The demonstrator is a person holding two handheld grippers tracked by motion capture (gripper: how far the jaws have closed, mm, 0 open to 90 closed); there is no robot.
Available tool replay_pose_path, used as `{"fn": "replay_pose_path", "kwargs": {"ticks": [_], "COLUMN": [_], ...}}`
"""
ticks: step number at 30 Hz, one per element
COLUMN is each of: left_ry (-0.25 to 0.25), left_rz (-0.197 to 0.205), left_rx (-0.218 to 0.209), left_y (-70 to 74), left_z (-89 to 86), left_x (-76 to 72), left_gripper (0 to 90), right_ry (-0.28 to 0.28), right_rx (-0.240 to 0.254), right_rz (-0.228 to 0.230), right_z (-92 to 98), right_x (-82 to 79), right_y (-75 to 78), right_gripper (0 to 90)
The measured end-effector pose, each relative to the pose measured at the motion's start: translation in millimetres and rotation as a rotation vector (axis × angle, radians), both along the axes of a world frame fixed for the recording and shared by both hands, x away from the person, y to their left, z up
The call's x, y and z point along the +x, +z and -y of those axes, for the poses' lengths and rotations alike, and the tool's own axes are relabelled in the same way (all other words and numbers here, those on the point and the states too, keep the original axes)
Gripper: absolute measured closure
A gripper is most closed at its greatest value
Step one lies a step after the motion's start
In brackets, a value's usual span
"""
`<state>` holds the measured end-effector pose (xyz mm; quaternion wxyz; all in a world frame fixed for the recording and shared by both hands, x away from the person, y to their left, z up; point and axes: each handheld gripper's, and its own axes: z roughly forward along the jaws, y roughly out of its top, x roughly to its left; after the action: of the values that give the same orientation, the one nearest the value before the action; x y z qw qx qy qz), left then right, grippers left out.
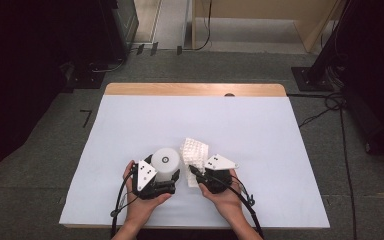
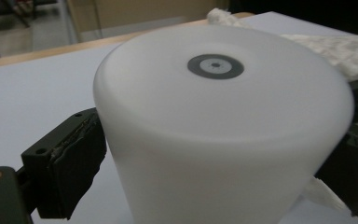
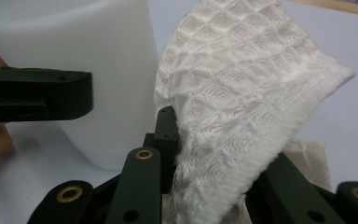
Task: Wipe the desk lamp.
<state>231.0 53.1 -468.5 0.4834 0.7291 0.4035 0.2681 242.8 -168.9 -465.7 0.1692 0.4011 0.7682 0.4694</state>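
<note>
A white, frosted cup [image 1: 165, 162] stands upside down near the table's front, with a grey ring mark on its top [image 2: 215, 66]. My left gripper [image 1: 162, 170] is shut on it, one black jaw pressed to each side of the wall [image 2: 214, 140]. Just right of the cup, a white waffle-weave cloth [image 1: 195, 151] rises in a bunched fold. My right gripper [image 1: 194, 173] is shut on the cloth's lower edge [image 3: 233, 93], and the cloth hangs over its jaws. In the right gripper view the cup [image 3: 88, 42] stands close on the left, with one left-gripper finger [image 3: 37, 95] against it.
A white sheet [image 1: 230, 120] covers the table, and a strip of bare wood [image 1: 195, 89] runs along the far edge. Beyond the table are grey floor, cables [image 1: 330, 107] at the right and dark equipment stands at both sides.
</note>
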Motion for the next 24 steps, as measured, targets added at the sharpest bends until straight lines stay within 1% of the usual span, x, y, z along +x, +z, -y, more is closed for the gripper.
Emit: {"fn": "replay_pose_path", "kwargs": {"ticks": [1, 3, 6, 7, 8, 11, 13, 15, 16, 18, 20, 21, 22, 24], "left_ry": [0.008, 0.006, -0.027, -0.042, -0.058, -0.113, -0.125, -0.142, -0.149, -0.159, -0.173, -0.188, -0.196, -0.207], "left_rz": [-0.004, 0.001, -0.01, -0.013, -0.014, -0.007, -0.015, -0.017, -0.018, -0.023, -0.025, -0.024, -0.023, -0.024], "left_rx": [0.007, 0.016, 0.011, -0.003, -0.026, -0.107, -0.121, -0.115, -0.106, -0.088, -0.06, -0.039, -0.025, -0.008], "left_y": [-0.8, -0.7, 0.8, 1.3, 2.3, 8.6, 10.7, 10.1, 9.8, 8.0, 5.9, 4.4, 3.4, 2.2], "left_z": [2.3, 3.0, -2.1, -5.0, -8.6, -20.0, -23.6, -24.5, -24.4, -21.4, -16.5, -13.2, -10.7, -7.1], "left_x": [-0.7, -1.2, 2.4, 4.2, 5.4, 8.6, 10.8, 11.4, 11.3, 11.1, 10.0, 9.3, 8.7, 7.6], "left_gripper": [5.2, 8.3, 8.7, 8.7, 8.7, 8.7, 8.8, 8.8, 8.8, 8.8, 8.8, 8.8, 8.8, 8.8], "right_ry": [0.001, 0.004, 0.009, 0.009, 0.012, 0.016, 0.02, 0.026, 0.03, 0.034, 0.033, 0.034, 0.024, 0.016], "right_rx": [0.0, -0.006, -0.012, -0.018, -0.019, -0.033, -0.027, -0.016, -0.015, 0.004, 0.031, 0.04, 0.055, 0.081], "right_rz": [-0.003, -0.009, -0.02, -0.021, -0.023, -0.038, -0.043, -0.044, -0.029, -0.021, 0.003, 0.017, 0.033, 0.051], "right_z": [-0.7, -2.2, -3.8, -4.3, -5.2, -8.3, -10.3, -11.6, -11.9, -11.8, -8.9, -7.4, -4.3, 0.7], "right_x": [-0.1, 0.1, 0.1, 0.2, 0.4, 0.9, 0.5, -0.9, -1.5, -3.5, -5.2, -5.4, -6.1, -6.9], "right_y": [-0.7, -3.5, -6.0, -7.1, -8.3, -12.3, -13.9, -12.2, -10.7, -6.3, 1.4, 4.4, 10.1, 18.5], "right_gripper": [72.6, 72.4, 72.4, 72.5, 72.4, 72.5, 72.8, 73.0, 73.1, 73.3, 73.4, 73.4, 73.4, 73.5]}}
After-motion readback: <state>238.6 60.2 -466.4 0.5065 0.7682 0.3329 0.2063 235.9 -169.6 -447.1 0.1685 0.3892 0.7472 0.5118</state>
